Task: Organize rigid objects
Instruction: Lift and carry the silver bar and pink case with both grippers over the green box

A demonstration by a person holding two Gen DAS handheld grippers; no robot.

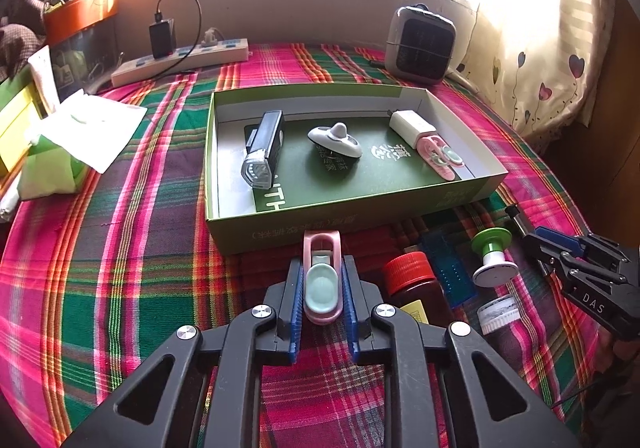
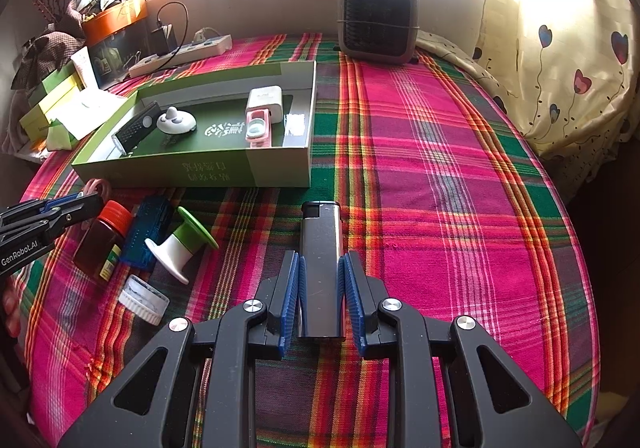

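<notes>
Left wrist view: the left claw [image 1: 322, 288] pinches a pink clip [image 1: 322, 276], long axis aimed at the green box [image 1: 352, 216] just ahead; the right claw [image 2: 322, 288] grips a silver lighter [image 2: 322, 260], the box lying ahead to its left.

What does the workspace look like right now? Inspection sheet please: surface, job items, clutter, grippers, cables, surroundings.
Surface: plaid cloth covers the table.
Job's things: green box holds a bike light, grey knob, white charger and pink clip. Loose in front: red-capped bottle, blue ruler, green-and-white stopper, white lid.
Clutter: tissue pack, orange box.
Grippers: left gripper shut on a second pink clip; right gripper shut on a lighter.
Cables: power strip with black adapter.
Surroundings: heater, curtain, window.
</notes>
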